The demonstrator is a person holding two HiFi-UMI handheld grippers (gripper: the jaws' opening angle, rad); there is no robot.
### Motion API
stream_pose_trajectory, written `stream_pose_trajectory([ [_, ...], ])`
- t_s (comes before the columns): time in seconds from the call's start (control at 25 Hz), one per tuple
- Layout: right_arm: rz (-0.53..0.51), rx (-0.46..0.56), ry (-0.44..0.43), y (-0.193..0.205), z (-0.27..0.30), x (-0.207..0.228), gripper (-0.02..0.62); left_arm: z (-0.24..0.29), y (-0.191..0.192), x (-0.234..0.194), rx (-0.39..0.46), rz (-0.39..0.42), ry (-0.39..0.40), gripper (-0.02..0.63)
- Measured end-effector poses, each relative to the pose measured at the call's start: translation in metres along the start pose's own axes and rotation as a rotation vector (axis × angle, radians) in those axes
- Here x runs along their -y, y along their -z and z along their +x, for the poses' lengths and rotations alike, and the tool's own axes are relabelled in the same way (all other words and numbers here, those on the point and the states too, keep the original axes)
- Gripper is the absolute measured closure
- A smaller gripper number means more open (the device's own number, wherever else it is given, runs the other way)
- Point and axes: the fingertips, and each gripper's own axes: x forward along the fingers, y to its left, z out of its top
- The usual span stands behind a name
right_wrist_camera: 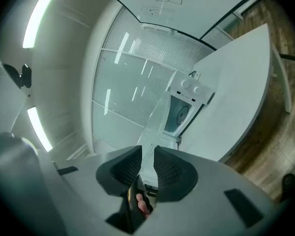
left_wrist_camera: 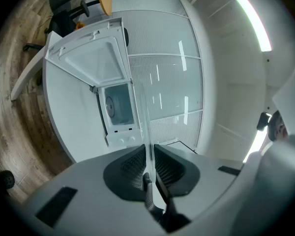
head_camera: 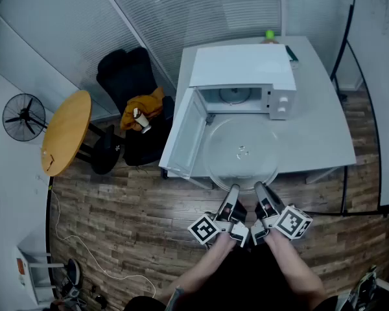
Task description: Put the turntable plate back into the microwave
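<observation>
The clear glass turntable plate [head_camera: 242, 151] hangs level over the white table [head_camera: 324, 128], just in front of the white microwave [head_camera: 243, 76]. The microwave's door [head_camera: 181, 135] is swung wide to the left and its cavity [head_camera: 233, 97] faces the plate. My left gripper [head_camera: 234, 190] and right gripper [head_camera: 260, 188] grip the plate's near rim side by side. In the left gripper view the plate [left_wrist_camera: 143, 117] runs edge-on between the pads of the left gripper [left_wrist_camera: 150, 156], toward the microwave [left_wrist_camera: 119, 107]. In the right gripper view the plate [right_wrist_camera: 157, 122] sits between the pads of the right gripper [right_wrist_camera: 147, 156].
A black chair with an orange cloth [head_camera: 139, 109] stands left of the open door. Further left are a round wooden table [head_camera: 66, 131] and a floor fan [head_camera: 23, 116]. A small green ball [head_camera: 270, 35] lies behind the microwave. Wooden floor lies below me.
</observation>
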Motion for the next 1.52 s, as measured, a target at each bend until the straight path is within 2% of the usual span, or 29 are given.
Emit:
stream_pose_trajectory([
  [0.16, 0.010, 0.026, -0.013, 0.016, -0.017, -0.013, 0.508, -0.024, 0.004, 0.007, -0.023, 0.002, 0.015, 0.560],
  [0.32, -0.008, 0.037, -0.016, 0.032, -0.028, -0.022, 0.509, -0.046, 0.003, 0.011, -0.034, 0.049, 0.041, 0.561],
  [0.48, -0.013, 0.071, -0.057, 0.037, -0.032, -0.033, 0.511, -0.054, 0.002, 0.017, -0.046, 0.076, 0.061, 0.560],
  [0.64, -0.013, 0.088, -0.035, 0.041, -0.038, -0.033, 0.511, -0.059, 0.003, 0.017, -0.062, 0.072, 0.056, 0.557],
  [1.04, -0.025, 0.106, -0.015, 0.043, -0.036, -0.031, 0.515, -0.058, 0.002, 0.011, -0.081, 0.040, 0.059, 0.556],
  [1.52, -0.019, 0.069, -0.025, 0.029, -0.003, -0.018, 0.514, -0.031, -0.016, -0.003, -0.047, 0.035, 0.030, 0.555],
])
